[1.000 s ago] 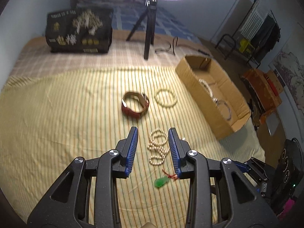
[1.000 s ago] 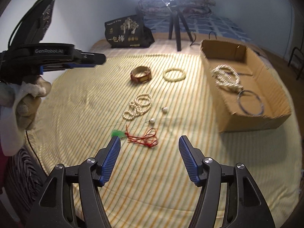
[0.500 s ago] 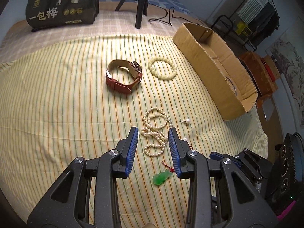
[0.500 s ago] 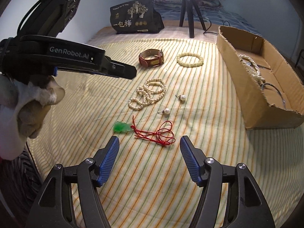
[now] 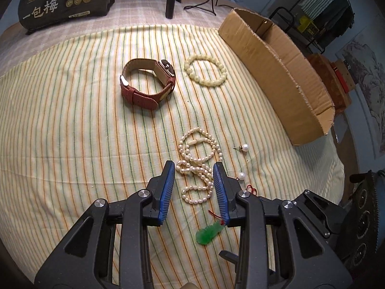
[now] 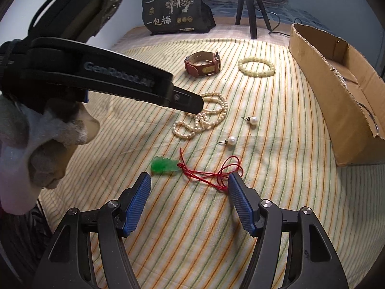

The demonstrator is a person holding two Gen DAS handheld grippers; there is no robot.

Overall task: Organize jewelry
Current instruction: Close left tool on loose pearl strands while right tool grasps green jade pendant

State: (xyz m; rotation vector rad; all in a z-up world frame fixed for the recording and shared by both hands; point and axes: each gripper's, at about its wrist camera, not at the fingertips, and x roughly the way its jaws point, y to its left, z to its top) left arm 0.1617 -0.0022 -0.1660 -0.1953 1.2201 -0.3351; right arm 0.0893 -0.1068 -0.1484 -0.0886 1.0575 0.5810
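left gripper (image 5: pixel 194 168): my jaws parted, narrow gap, tips angled low toward the bed | right gripper (image 6: pixel 189 180): jaws spread wide, low and level | left hand (image 6: pixel 36 142): gloved in white, wrapped round my left tool's handle

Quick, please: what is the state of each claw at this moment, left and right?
Left claw: open, holding nothing, its fingers on either side of the pearl necklace.
Right claw: open, holding nothing.
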